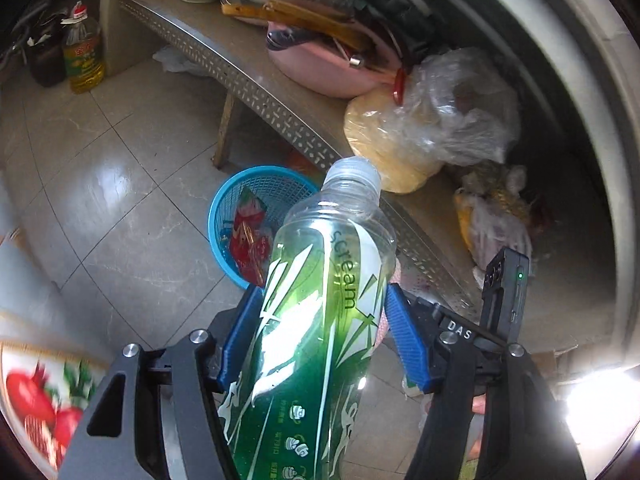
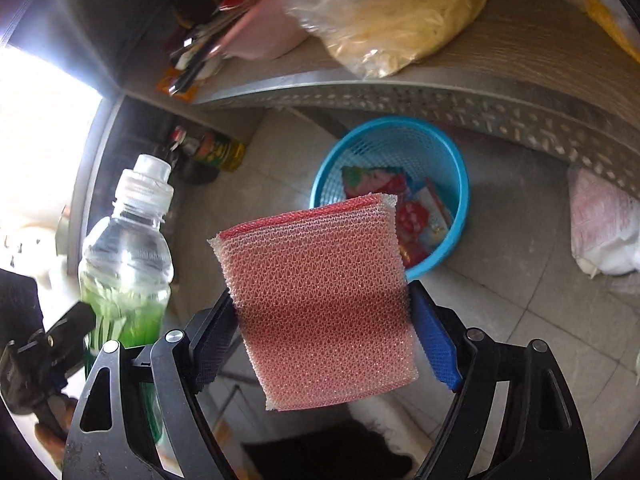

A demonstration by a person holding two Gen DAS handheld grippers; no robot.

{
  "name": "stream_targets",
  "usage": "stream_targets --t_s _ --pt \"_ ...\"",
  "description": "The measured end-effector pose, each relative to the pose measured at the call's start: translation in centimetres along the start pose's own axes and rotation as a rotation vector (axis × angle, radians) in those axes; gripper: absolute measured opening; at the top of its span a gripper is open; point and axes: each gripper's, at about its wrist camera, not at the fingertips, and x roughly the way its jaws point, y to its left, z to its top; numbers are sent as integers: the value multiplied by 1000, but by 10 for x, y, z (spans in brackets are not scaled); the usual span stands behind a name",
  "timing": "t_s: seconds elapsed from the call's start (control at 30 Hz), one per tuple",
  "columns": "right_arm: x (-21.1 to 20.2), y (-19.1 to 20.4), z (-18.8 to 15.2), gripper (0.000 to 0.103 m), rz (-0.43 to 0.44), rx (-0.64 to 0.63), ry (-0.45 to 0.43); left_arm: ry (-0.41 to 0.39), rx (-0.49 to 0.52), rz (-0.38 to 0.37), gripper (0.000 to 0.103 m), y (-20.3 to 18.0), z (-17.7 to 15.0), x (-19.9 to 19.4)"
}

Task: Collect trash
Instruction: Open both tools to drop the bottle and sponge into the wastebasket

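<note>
Pinching items, both grippers. Left gripper (image 1: 320, 332): blue pads clamped on green bottle (image 1: 316, 320), neck tilted toward upper centre of frame. Right gripper (image 2: 322, 332): pads squeezing pink sponge (image 2: 316, 304), frame centre. Blue basket (image 2: 456, 184) holding wrappers (image 2: 400, 204), on floor beyond both, under shelf (image 2: 400, 96).

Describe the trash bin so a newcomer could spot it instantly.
Find the long metal-edged shelf; on the tiled floor just under its front edge stands a round blue mesh basket. Unlike the bags and dishes above, it is open-topped and holds colourful wrappers.
</note>
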Motion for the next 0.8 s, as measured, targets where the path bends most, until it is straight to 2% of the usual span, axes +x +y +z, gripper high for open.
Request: stream_targets --t_s 0.13,0.2,0.3,0.4,0.5,0.63,0.8 --pt "37 -11 31 88 -62 24 -69 7 -15 -21 63 1 30 37" --pt "58 -19 36 88 -89 45 -60 -14 -29 -27 72 4 37 47" --pt "79 -35 29 87 -158 77 -35 -17 -69 -39 72 9 38 52" --pt "77 -47 11 87 -155 106 -45 -21 -56 -52 72 10 30 42" --pt "66 -52 -6 87 -179 102 -76 -53 -22 -35 72 6 21 24" --pt "49 -61 -25 87 -192 112 -100 -95 -11 -50 72 5 8 -6" --pt "27 -47 -46 87 -228 53 -136 -138 5 -49 73 3 -16 -42"
